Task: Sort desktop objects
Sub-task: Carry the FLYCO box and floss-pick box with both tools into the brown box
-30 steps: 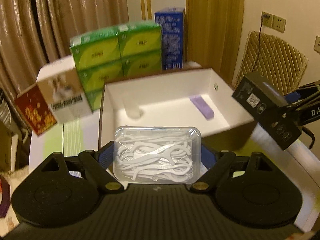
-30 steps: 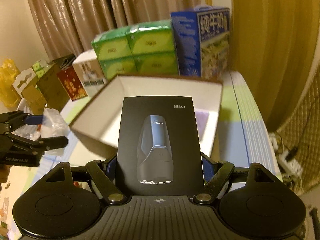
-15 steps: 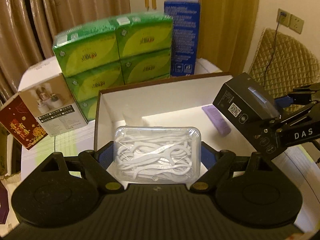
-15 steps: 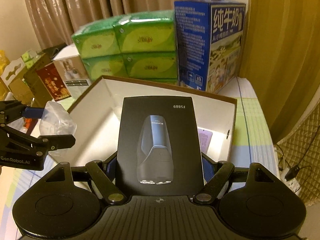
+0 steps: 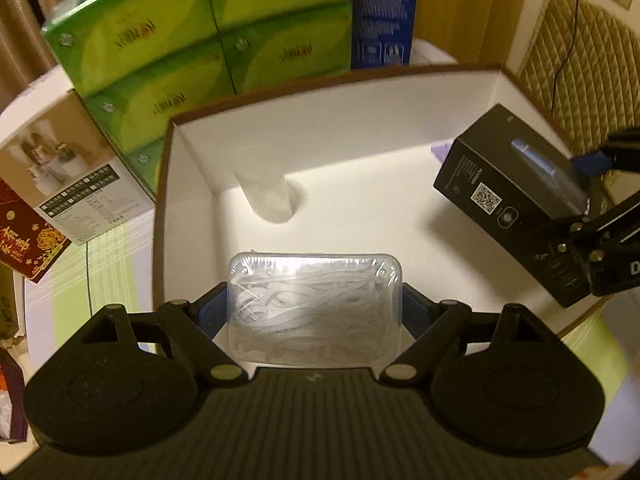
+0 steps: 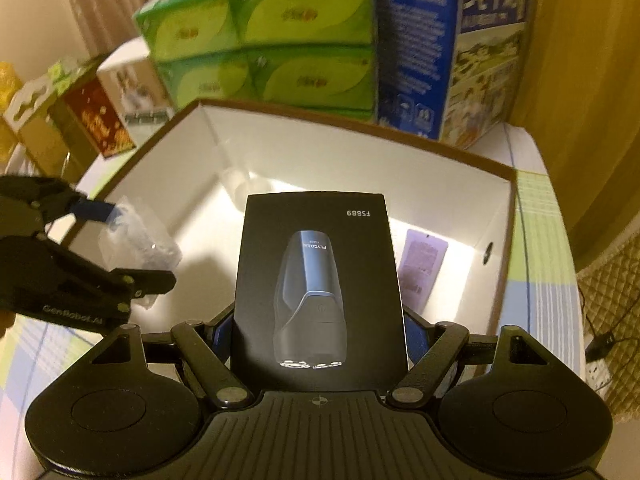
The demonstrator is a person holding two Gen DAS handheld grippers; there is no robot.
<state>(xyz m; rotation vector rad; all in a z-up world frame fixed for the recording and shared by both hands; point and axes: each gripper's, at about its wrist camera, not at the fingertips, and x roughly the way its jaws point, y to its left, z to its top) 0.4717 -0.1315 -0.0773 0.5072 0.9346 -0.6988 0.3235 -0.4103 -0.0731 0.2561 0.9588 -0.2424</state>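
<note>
- Clear plastic case of floss picks (image 5: 314,308): clamped between the blue pads of the left tool (image 5: 314,312), held over the near part of the open box.
- Black shaver carton (image 6: 320,292), printed with a shaver and "FS889": clenched by its sides in the right tool (image 6: 320,320), held over the right half of the same box.
- Open box (image 5: 328,120), white inside, brown rim: standing on the counter (image 5: 112,264), which wears a checked green and white cloth.
- Box contents: a lilac flat pack (image 6: 422,264) lying on the floor near the right wall; a translucent white cylinder (image 5: 268,196) upright by the far left corner.
- Left wrist view only: the carton's side panel with a QR code (image 5: 486,199); the cylinder sharply outlined; lilac pack all but hidden behind the carton.
- Right wrist view only: the carton's front face; the lilac pack at nearly full length; the floss case seen from the side (image 6: 136,236); a round hole in the box's right wall (image 6: 489,249).
- Both tools tilted steeply downward into the box, side by side, apart.
- Beyond the box: stacked green tissue packs (image 5: 208,40), a blue milk carton (image 6: 448,40), a white printed carton (image 5: 72,176), a red carton (image 5: 28,244).
</note>
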